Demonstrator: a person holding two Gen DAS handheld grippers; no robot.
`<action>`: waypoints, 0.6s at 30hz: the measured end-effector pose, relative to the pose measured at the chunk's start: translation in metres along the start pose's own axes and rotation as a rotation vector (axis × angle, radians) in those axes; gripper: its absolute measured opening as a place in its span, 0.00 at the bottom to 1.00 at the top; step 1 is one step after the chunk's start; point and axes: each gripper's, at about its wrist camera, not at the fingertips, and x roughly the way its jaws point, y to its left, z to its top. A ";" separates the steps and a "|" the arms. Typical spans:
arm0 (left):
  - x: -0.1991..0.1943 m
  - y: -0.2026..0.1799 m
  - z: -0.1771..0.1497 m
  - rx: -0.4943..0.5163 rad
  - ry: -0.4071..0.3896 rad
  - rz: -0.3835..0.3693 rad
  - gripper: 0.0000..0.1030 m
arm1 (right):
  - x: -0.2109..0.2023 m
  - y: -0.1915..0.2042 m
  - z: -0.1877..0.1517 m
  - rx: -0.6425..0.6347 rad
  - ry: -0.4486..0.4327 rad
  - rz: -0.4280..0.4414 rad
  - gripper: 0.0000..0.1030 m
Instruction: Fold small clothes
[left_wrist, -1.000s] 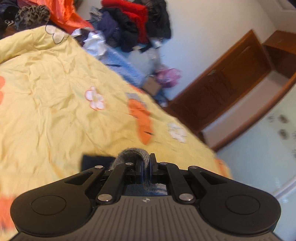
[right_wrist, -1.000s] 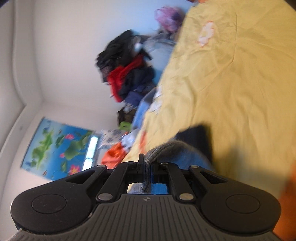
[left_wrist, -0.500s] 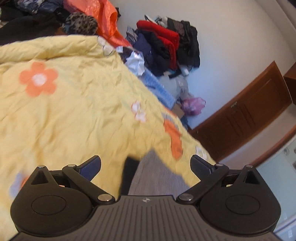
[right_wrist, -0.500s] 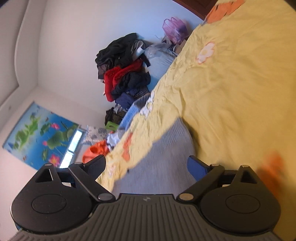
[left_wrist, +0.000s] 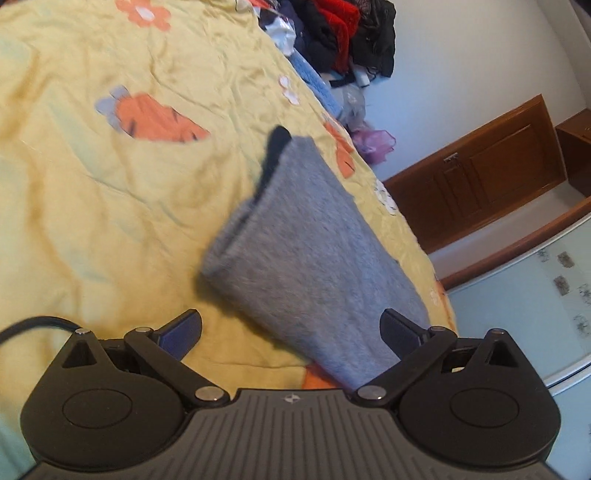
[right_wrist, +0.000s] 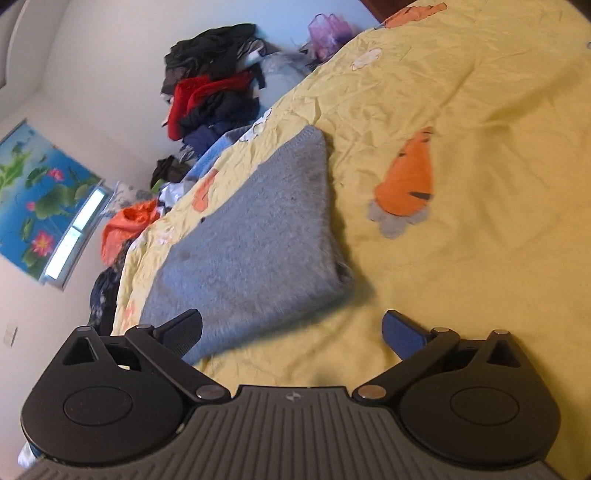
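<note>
Left wrist view. Left tool (left_wrist: 290, 332) spread wide, both fingers apart, nothing pinched between them. Grey knit (left_wrist: 310, 251) lies folded on the yellow quilt (left_wrist: 92, 192), running from the tool's 1 o'clock side up toward 12. Its near end passes just inside the right finger (left_wrist: 400, 332); touching or merely overlapping in view, cannot tell. Left finger (left_wrist: 181, 332) well apart from the cloth. A dark bit of fabric (left_wrist: 276, 146) sticks out at the knit's far end, at 12 o'clock. Layered fold edges show along the knit's 9 o'clock side. Carrot print (left_wrist: 155, 118) on the quilt at 10 o'clock. Clothes heap (left_wrist: 340, 33) against the wall at 12 to 1 o'clock. Wooden cabinet (left_wrist: 480, 173) at 2 o'clock. A black cable (left_wrist: 33, 323) curls in at 9 o'clock beside the tool body.

Right wrist view. Right tool (right_wrist: 291, 332) also spread wide, gripping nothing. Grey knit (right_wrist: 251, 240) lies flat on the quilt (right_wrist: 498, 258) at 11 to 12 o'clock, its near corner just behind the left finger (right_wrist: 183, 332); contact cannot be told. Right finger (right_wrist: 402, 334) sits over bare quilt, well apart from the cloth. Carrot print (right_wrist: 406, 184) at 1 o'clock, near the knit's right edge. Clothes heap (right_wrist: 210, 85) at 11 o'clock beyond the bed edge. Orange item (right_wrist: 125, 225) at 10 o'clock. Lotus picture (right_wrist: 33, 199) on the wall at 9 to 10 o'clock.
</note>
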 end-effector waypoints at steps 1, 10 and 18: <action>0.006 0.002 0.001 -0.046 0.013 -0.044 1.00 | 0.009 0.002 0.001 0.015 -0.017 0.014 1.00; 0.024 -0.001 0.011 -0.091 -0.037 -0.011 0.81 | 0.063 0.022 0.000 -0.034 -0.110 0.002 0.58; 0.041 0.004 0.017 -0.034 -0.076 0.135 0.08 | 0.071 0.009 0.001 0.001 -0.086 -0.008 0.10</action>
